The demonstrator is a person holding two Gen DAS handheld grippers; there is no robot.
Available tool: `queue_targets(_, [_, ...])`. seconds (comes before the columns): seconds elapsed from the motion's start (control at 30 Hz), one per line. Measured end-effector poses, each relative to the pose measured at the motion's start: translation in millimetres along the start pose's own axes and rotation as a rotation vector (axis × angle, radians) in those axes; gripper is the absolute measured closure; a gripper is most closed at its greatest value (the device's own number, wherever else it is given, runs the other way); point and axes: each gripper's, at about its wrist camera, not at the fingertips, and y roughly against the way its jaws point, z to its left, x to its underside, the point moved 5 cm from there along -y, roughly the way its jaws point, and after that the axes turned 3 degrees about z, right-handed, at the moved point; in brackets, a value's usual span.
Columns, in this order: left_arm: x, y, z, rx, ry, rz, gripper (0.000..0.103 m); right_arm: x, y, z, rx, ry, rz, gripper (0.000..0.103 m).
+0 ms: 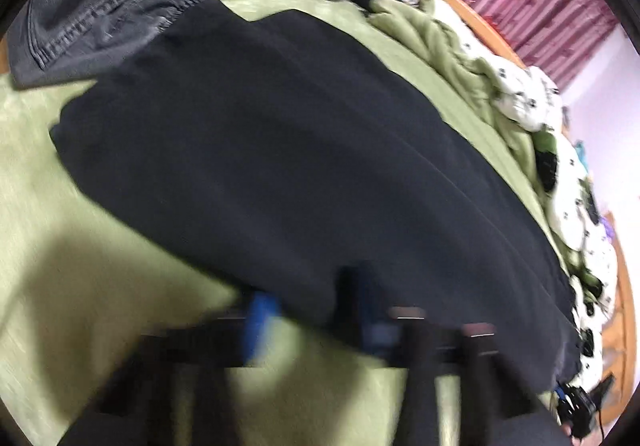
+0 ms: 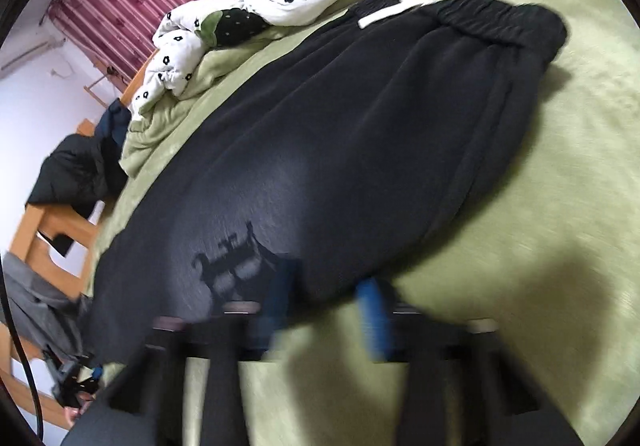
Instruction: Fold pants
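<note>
Black pants (image 2: 340,150) lie flat, lengthwise on the green bedspread (image 2: 560,206). Left gripper (image 1: 316,310) and right gripper (image 2: 328,306) sit at the near long edge — blurred, I read both as closed on the fabric. Step, I judge: first lengthwise fold — next, lift together and carry across.

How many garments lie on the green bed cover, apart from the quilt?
2: long black sweatpants with an elastic waistband spread across the middle, and grey denim jeans at the bed's end beyond the pant legs. Others may be hidden.
</note>
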Motion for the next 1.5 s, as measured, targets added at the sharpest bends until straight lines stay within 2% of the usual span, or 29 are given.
queue_targets(0.03, [-4,3,-1,0.016,0.008,0.006,0.092,-3,4,8,-0.007,0.016,-0.021,0.091])
queue_targets(0.1, [-14,21,-8,0.079,0.017,-0.054,0.093,-12,16,26,-0.022,0.070,-0.066,0.092])
queue_targets(0.13, [-23,32,-20,0.099,-0.015,-0.091,0.093,-19,23,38,-0.037,0.104,-0.085,0.092])
queue_targets(0.23, [-54,44,-54,0.076,-0.107,-0.164,0.093,-46,37,67,-0.084,0.168,-0.129,0.092])
queue_targets(0.37, [-101,36,-90,0.043,-0.160,-0.216,0.093,-95,28,93,-0.107,0.211,-0.156,0.092])
queue_targets(0.43, [-131,25,-107,0.020,-0.180,-0.263,0.093,-116,17,100,-0.089,0.240,-0.172,0.092])
queue_targets(0.57, [-167,0,-124,-0.023,-0.190,-0.321,0.093,-151,-20,110,-0.053,0.262,-0.186,0.092])
queue_targets(0.63, [-179,-24,-132,-0.042,-0.191,-0.307,0.093,-167,-53,112,-0.015,0.253,-0.165,0.092])
queue_targets(0.73, [-184,-60,-139,-0.114,-0.215,-0.256,0.091,-179,-95,110,0.054,0.236,-0.119,0.089])
queue_targets(0.77, [-183,-69,-139,-0.139,-0.220,-0.240,0.090,-181,-107,109,0.080,0.227,-0.107,0.087])
queue_targets(0.8, [-182,-77,-138,-0.162,-0.225,-0.219,0.083,-183,-115,107,0.102,0.218,-0.097,0.082])
queue_targets(0.83, [-182,-83,-138,-0.173,-0.231,-0.190,0.080,-183,-120,106,0.118,0.209,-0.081,0.074])
queue_targets(0.9, [-177,-74,-135,-0.124,-0.218,-0.183,0.071,-179,-113,106,0.103,0.190,-0.089,0.068])
queue_targets(0.93, [-173,-63,-134,-0.095,-0.212,-0.198,0.065,-175,-102,105,0.087,0.179,-0.105,0.061])
queue_targets(1.0, [-162,-43,-130,-0.061,-0.219,-0.223,0.026,-160,-77,104,0.073,0.195,-0.131,0.048])
queue_targets(1.03, [-153,-31,-127,-0.046,-0.230,-0.240,0.023,-153,-66,103,0.074,0.209,-0.143,0.046])
queue_targets(1.1, [-131,-15,-120,-0.019,-0.262,-0.221,0.023,-130,-42,94,0.098,0.235,-0.154,0.045])
queue_targets(1.23, [-72,-8,-91,-0.026,-0.301,-0.101,0.023,-84,-13,59,0.141,0.235,-0.121,0.042])
queue_targets(1.3, [-46,-10,-70,-0.010,-0.248,-0.050,0.023,-63,-5,35,0.151,0.196,-0.098,0.042])
queue_targets(1.37, [-28,-20,-46,0.062,-0.147,0.004,0.024,-48,-6,16,0.121,0.140,-0.058,0.042])
queue_targets(1.4, [-26,-25,-36,0.107,-0.089,0.009,0.026,-46,-10,10,0.110,0.116,-0.044,0.042])
queue_targets(1.43, [-29,-24,-32,0.141,-0.057,-0.020,0.026,-43,-15,0,0.094,0.069,-0.028,0.042])
queue_targets(1.5, [-35,-27,-34,0.163,-0.025,-0.026,0.025,-46,-23,-7,0.042,0.013,-0.027,0.042])
